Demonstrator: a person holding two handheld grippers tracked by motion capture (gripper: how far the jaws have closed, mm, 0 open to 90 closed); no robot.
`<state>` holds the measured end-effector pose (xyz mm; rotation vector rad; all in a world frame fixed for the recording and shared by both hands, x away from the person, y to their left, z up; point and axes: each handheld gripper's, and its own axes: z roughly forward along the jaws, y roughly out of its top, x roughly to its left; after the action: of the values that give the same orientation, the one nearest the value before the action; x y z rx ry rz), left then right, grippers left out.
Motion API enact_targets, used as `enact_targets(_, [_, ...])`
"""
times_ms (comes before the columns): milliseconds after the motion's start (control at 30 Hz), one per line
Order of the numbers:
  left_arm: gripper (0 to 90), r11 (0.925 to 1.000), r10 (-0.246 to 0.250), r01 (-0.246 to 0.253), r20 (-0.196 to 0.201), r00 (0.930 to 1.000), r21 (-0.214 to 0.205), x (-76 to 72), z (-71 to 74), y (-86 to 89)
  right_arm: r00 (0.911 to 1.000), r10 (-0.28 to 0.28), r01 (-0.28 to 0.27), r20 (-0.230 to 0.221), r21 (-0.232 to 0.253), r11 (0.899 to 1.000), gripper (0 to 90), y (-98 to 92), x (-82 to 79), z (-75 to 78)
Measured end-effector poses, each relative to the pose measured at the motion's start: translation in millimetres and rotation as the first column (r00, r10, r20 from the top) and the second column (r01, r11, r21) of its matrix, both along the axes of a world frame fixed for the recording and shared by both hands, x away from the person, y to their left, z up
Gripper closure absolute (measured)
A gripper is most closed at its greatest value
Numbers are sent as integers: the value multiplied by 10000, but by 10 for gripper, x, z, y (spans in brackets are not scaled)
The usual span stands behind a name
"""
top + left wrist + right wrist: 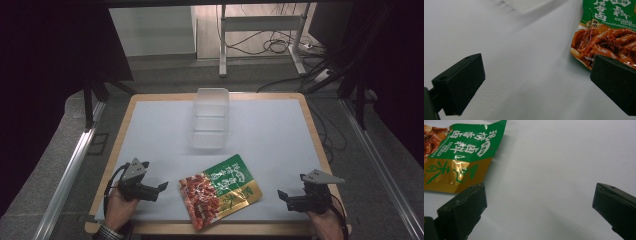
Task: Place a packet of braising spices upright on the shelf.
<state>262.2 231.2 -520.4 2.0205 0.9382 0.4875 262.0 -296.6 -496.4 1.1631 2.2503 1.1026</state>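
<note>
Snack packet (220, 191) flat on white table cover (160, 130), near front edge, roughly midway between the two grippers, long axis running diagonally from near-left to far-right. Printed face up: red-brown food photo on the near-left half, green panel with white lettering on the far half, gold band along the right corner. Left gripper (161, 188) low over the cover just left of the packet, pointing right toward it, held in left hand (119, 206); jaws spread wide, nothing between them, not touching the packet. From left gripper view: packet (606, 32) ahead and to the upper right, its photo end partly hidden behind the right-hand jaw, bare cover between the jaws. Right gripper (281, 196) off to the right of the packet, pointing left toward it, held in right hand (327, 227); a strip of bare cover separates the two. Jaws released, fully apart, empty. From right gripper view: packet (461, 152) at upper left, gold corner just above and beyond the left-hand jaw, contact not evident; white cover alone between the jaws. Clear plastic container (210, 118) at far centre of the table, well apart from packet and both grippers, standing beyond the packet's far corner. Same container seen blurred at top edge of left gripper view (529, 5). Wooden table rim (320, 145) visible around the cover.
</note>
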Motion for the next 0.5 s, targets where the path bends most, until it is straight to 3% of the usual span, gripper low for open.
enact_targets(333, [0, 9999, 101, -101, -12, 9999, -79, 6, 0, 11, 9999, 126, -125, 97, -63, 9999, 0, 22, -3, -5])
enact_targets(500, [0, 9999, 159, -159, -54, 9999, -30, 6, 2, 11, 9993, 324, -327, 170, 200, 9993, 0, 58, -11, 5])
